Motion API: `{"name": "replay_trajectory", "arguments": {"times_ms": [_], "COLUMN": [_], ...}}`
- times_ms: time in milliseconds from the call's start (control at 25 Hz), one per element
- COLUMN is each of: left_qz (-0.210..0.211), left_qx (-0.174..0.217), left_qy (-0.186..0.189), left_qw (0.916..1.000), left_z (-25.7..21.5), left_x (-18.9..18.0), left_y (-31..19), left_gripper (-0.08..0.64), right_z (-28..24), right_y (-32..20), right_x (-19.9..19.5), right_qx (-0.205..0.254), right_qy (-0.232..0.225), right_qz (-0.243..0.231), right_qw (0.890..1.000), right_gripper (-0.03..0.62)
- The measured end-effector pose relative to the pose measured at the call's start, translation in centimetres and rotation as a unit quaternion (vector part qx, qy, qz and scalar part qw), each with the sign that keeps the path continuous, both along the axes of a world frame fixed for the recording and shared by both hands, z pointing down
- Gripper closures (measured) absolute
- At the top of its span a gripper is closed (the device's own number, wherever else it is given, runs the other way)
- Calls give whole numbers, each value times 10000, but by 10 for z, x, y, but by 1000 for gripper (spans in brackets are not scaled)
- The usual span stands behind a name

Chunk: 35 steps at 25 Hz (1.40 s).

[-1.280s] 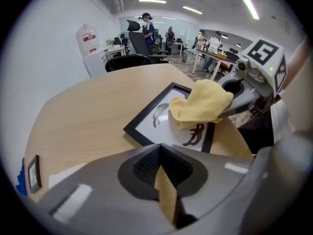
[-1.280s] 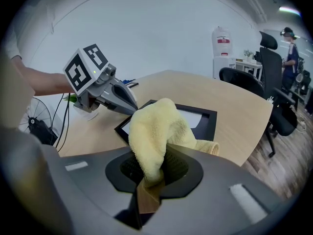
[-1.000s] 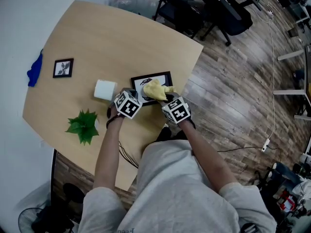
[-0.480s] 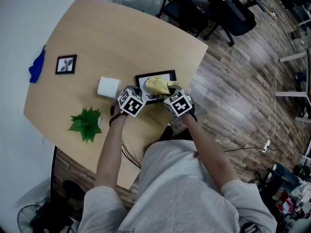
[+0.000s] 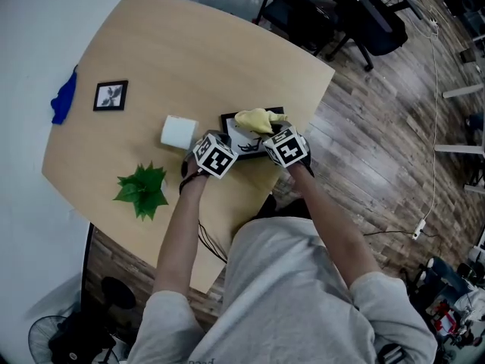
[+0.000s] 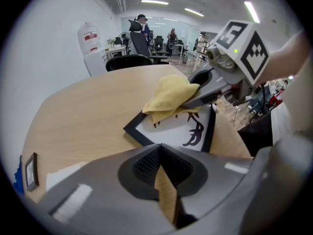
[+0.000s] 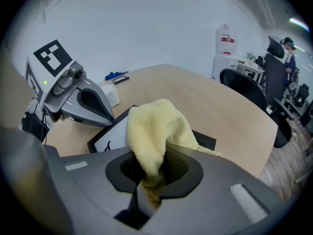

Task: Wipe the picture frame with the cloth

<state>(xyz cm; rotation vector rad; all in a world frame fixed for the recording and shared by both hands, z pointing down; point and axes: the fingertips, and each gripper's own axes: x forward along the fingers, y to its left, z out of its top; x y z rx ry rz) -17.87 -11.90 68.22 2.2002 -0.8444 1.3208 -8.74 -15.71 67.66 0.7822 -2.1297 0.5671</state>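
Note:
A black picture frame (image 5: 231, 120) with a white print lies flat near the table's front right edge. My right gripper (image 5: 270, 130) is shut on a yellow cloth (image 5: 256, 119), which rests on the far right part of the frame. In the right gripper view the cloth (image 7: 149, 126) bulges up out of the jaws of the right gripper (image 7: 155, 163) over the frame (image 7: 108, 136). My left gripper (image 5: 229, 145) is at the frame's near left corner, shut with nothing in it. In the left gripper view the left gripper (image 6: 159, 151) faces the frame (image 6: 171, 133) and cloth (image 6: 168, 97).
A white block (image 5: 179, 132), a green plant (image 5: 142, 189), a small framed picture (image 5: 111, 95) and a blue cloth (image 5: 64, 97) sit on the left of the wooden table (image 5: 189, 59). Office chairs (image 5: 333, 14) stand beyond the far right edge.
My right gripper has dragged the yellow cloth from the near right part of the frame toward its far edge. The left gripper has stayed at the near left corner.

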Motion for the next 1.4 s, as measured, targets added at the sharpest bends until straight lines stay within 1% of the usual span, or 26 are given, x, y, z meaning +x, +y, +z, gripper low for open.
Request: {"name": "replay_trajectory", "arguments": {"times_ms": [120, 240, 480, 720, 880, 1000, 1120, 1160, 1280, 1320, 1400], "left_qz": [42, 38, -45, -103, -131, -163, -206, -213, -227, -235, -248], "left_qx": [-41, -31, 7, 32, 24, 10, 18, 24, 31, 27, 22], "left_qy": [-19, 39, 165, 276, 365, 396, 442, 455, 471, 480, 508], "left_qw": [10000, 10000, 9999, 9996, 9992, 9991, 9988, 9987, 9986, 9986, 9984], "left_z": [1, -1, 0, 0, -1, -1, -1, -1, -1, 0, 0], "left_x": [1, 1, -2, -3, -3, -3, -2, -2, -3, -3, -3], "left_y": [1, 1, 1, 2, 2, 2, 2, 1, 1, 1, 1], "left_gripper": [508, 507, 508, 507, 508, 508, 507, 508, 508, 508, 508], "right_z": [1, 0, -3, -5, -7, -12, -16, -16, -11, -10, -8], "right_y": [-6, -13, -20, -26, -32, -34, -45, -50, -51, -50, -49], "right_x": [-2, -3, -6, -8, -8, -9, -11, -13, -25, -28, -28], "right_qx": [28, 83, 443, 622, 895, 989, 1199, 1190, 783, 711, 693], "right_qy": [45, 43, 92, 68, 28, 45, -36, -46, 111, 156, 165], "right_qz": [34, 111, 260, 407, 595, 727, 868, 863, 569, 494, 446], "right_qw": [10000, 9999, 9986, 9972, 9942, 9924, 9890, 9891, 9952, 9961, 9965], "right_gripper": [541, 541, 541, 541, 541, 541, 541, 541, 541, 541, 541]}}
